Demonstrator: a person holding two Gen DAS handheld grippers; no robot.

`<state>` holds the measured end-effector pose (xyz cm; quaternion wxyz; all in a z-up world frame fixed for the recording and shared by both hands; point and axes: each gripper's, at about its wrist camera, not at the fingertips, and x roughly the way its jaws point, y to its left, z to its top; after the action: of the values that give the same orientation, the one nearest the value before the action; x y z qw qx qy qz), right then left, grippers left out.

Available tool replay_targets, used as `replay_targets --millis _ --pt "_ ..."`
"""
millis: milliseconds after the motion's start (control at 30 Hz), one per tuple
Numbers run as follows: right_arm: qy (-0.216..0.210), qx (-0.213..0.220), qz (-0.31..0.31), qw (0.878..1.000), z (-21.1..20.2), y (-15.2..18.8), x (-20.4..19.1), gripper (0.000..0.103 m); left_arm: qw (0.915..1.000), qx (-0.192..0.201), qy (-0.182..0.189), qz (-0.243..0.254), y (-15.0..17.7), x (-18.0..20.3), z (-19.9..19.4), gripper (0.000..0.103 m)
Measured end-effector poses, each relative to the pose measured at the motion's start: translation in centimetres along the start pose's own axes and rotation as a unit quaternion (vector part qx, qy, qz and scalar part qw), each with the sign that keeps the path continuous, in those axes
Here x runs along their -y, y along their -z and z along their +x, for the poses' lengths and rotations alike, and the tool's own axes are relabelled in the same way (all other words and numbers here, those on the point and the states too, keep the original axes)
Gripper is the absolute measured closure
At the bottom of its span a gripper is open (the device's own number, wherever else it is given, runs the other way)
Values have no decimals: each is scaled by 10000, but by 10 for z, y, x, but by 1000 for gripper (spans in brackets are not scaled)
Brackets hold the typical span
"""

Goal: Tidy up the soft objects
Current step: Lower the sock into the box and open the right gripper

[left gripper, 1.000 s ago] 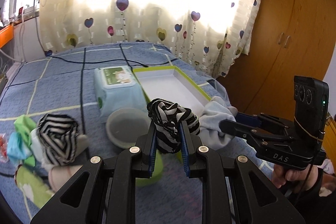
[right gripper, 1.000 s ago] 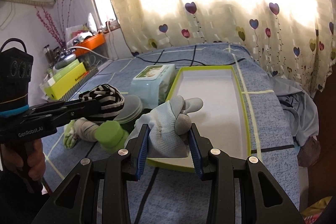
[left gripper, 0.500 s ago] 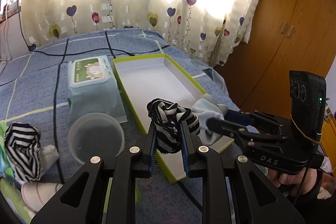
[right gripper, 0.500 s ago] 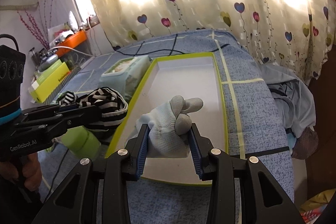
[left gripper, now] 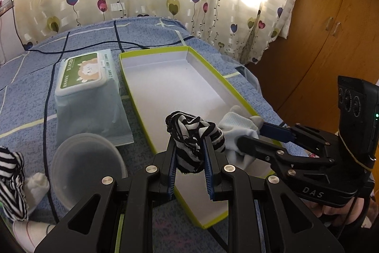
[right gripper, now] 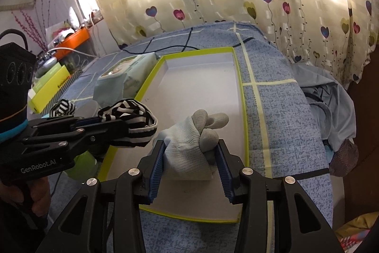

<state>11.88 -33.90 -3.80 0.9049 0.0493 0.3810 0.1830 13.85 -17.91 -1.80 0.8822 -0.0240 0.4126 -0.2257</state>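
Observation:
My left gripper [left gripper: 189, 146] is shut on a black-and-white striped sock [left gripper: 189, 134] and holds it just above the near end of the white box with the lime-green rim [left gripper: 132, 87]. Beside it on the right, my right gripper [left gripper: 248, 134] has a white knit glove [left gripper: 236, 125] with grey fingertips. In the right wrist view the glove [right gripper: 187, 139] sits between the blue pads [right gripper: 157, 158] of the right gripper [right gripper: 189, 146] over the box floor [right gripper: 201, 77]. Those jaws are opening while the glove still touches both pads. The left gripper [right gripper: 113, 127] with the sock [right gripper: 132, 117] is to the left.
A wet-wipes pack [left gripper: 85, 77] lies left of the box on the blue bed cover, with a clear plastic lid [left gripper: 87, 165] nearer. Another striped sock [left gripper: 11, 181] lies at far left. A green cup [right gripper: 80, 165] stands under the left gripper. Light-blue cloth [right gripper: 327, 106] hangs off the bed's right side.
Both grippers have moved forward and down over the box with their loads. The right jaws have spread wider around the glove. The left grip on the sock is unchanged.

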Motion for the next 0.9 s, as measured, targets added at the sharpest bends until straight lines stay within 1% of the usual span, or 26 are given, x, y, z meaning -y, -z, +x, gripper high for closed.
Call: replay_targets --millis 33,100,167,200,333,467,600,767,900 --pt "15 0 3 10000 0 0 1 59 10000 -19 12 4 -1 1 2 82" --pt "50 24 -7 10000 -2 -1 3 48 10000 -57 47 39 -2 3 6 81" --pt "88 89 -14 9999 -6 -1 4 41 9999 -88 51 112 -4 5 10 77" --pt "102 107 -8 9999 -7 -1 5 40 9999 -101 56 128 -3 6 11 73" --pt "172 197 27 9997 -15 1 8 40 9999 -2 114 122 -4 7 8 61" --pt "239 201 110 9995 -19 5 13 40 9999 41 83 88 -2 5 4 60" --pt "334 131 137 9993 -21 12 16 39 9998 42 133 138 6 11 -3 60" --pt "457 156 131 9987 -32 17 20 38 9987 48 397 305 16 25 -12 60" --pt "532 101 199 9983 -34 21 24 38 9970 -211 616 411 25 33 -6 60"
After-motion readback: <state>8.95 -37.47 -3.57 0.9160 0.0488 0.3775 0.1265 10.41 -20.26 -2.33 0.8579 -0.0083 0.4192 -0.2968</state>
